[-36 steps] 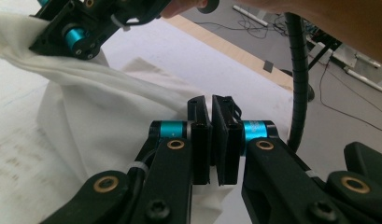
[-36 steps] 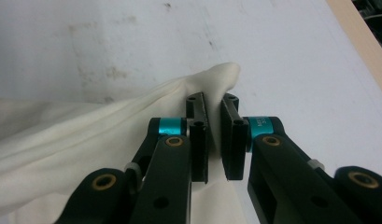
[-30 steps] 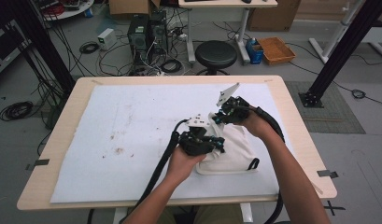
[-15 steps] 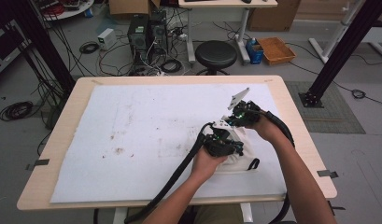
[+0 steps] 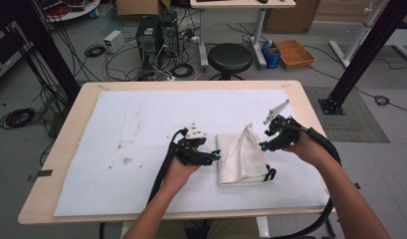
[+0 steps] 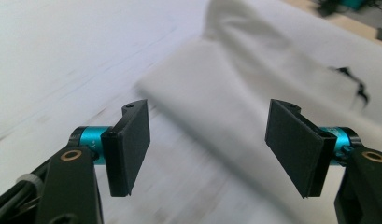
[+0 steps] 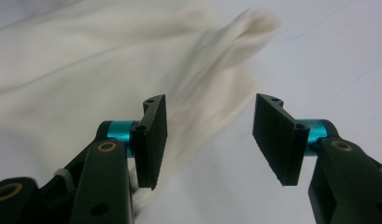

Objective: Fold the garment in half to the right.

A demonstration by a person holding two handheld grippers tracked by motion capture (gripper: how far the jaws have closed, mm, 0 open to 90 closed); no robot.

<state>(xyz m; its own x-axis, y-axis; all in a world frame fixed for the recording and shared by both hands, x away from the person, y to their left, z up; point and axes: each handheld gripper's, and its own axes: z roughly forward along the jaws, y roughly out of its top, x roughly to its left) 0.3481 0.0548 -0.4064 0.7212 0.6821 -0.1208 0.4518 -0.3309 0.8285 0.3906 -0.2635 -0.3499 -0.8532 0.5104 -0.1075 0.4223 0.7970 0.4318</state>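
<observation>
The cloth (image 5: 243, 158) lies on the mat (image 5: 116, 149) (right half); left gripper (image 5: 217, 156) beside it, right gripper (image 5: 264, 140) opposite.

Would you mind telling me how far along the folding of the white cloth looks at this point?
Partly done, it seems. The white cloth lies as a narrow folded rectangle on the white mat, but its far corner stands up in a loose peak. Nothing is in hand: the left hand-held gripper and the right hand-held gripper are both open beside it. Left, probably: flattening that peak and any last fold.
</observation>
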